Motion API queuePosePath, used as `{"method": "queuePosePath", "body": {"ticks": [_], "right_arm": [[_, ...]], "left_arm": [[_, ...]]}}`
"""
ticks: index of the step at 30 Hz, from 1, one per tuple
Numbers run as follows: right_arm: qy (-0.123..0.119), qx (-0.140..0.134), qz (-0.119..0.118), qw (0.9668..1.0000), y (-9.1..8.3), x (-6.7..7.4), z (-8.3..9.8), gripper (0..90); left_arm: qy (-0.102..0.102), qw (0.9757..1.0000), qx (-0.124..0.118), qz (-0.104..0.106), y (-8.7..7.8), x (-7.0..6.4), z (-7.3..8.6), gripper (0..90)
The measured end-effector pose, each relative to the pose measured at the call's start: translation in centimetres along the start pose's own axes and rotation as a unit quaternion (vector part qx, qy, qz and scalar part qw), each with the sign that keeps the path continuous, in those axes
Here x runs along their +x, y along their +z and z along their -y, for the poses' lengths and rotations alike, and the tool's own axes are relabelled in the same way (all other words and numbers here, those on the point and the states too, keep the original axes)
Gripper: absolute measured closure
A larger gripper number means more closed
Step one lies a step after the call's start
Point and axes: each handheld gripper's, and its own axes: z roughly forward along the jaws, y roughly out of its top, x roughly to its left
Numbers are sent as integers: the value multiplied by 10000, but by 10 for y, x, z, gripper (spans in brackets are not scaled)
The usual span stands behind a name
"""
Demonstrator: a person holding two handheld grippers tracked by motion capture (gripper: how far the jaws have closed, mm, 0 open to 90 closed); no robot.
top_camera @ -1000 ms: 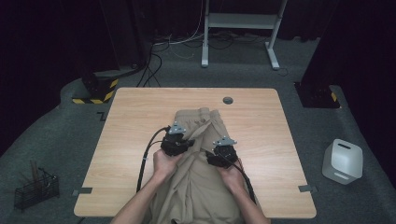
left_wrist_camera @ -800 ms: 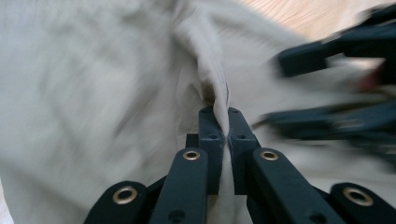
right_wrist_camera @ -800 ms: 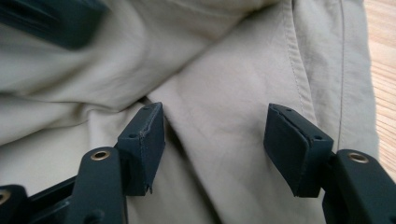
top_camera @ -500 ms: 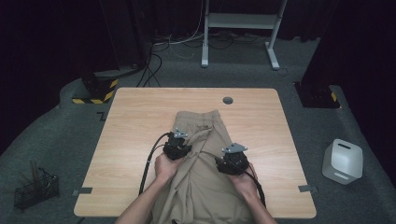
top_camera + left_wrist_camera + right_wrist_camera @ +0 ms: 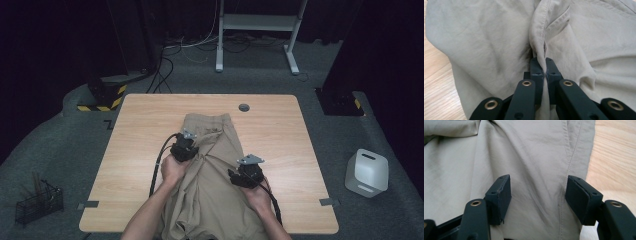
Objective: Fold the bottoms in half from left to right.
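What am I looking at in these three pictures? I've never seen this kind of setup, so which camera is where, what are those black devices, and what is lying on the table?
A person sits at a wooden table and holds a hand-operated tool in each hand, each ending in two black jaws: call them tongs. The high view looks down from above the person's side; the left tongs show at its left and the right tongs at its right. The other two pictures come from small cameras riding on each tool, looking along its jaws. On the table lies a pair of beige trousers, its lower part hanging over the near edge. In the left gripper view the left tongs are shut on a pinched-up fold of the cloth. In the right gripper view the right tongs stand open over the flat fabric, holding nothing.
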Motion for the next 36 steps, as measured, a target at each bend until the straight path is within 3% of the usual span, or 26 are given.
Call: {"method": "queuePosePath", "body": {"ticks": [3,6,7,9,11,14,16,19,24,26,29,30,32,36], "right_arm": [[14,-22,13,10000,4,1,-3,373],[15,-25,13,10000,4,1,-3,372],[15,-25,13,10000,4,1,-3,372],[17,-25,17,10000,4,1,-3,373],[13,-26,18,10000,4,1,-3,373],[8,-30,19,10000,4,0,-3,373],[16,-24,17,10000,4,1,-3,373],[19,-19,16,10000,3,0,-3,373],[5,-18,21,10000,3,0,-3,372],[5,3,32,10000,2,1,-2,371],[16,-54,2,10000,-6,1,-1,373],[16,-54,2,10000,-6,1,-1,373],[-58,-173,-23,9998,-20,-1,0,378],[-155,-209,-81,9996,-35,-1,6,382]], "left_arm": [[-89,9992,-290,268,-17,-6,-6,876],[140,9964,-613,571,-33,-24,-19,877],[140,9964,-613,571,-33,-24,-19,876],[375,9915,-855,904,-39,-45,-33,876],[473,9899,-821,1058,-32,-57,-38,874],[594,9916,-409,1070,-7,-69,-36,861],[534,9925,-151,1086,6,-69,-31,825],[378,9936,-126,1053,6,-66,-26,702],[431,9955,-192,827,-18,-59,-26,510],[437,9956,-213,803,-25,-57,-25,468],[448,9950,-288,844,-50,-49,-14,437],[448,9950,-288,844,-50,-49,-14,432],[476,9938,-290,961,-66,-45,1,425],[446,9924,-237,1118,-74,-44,26,423]]}}
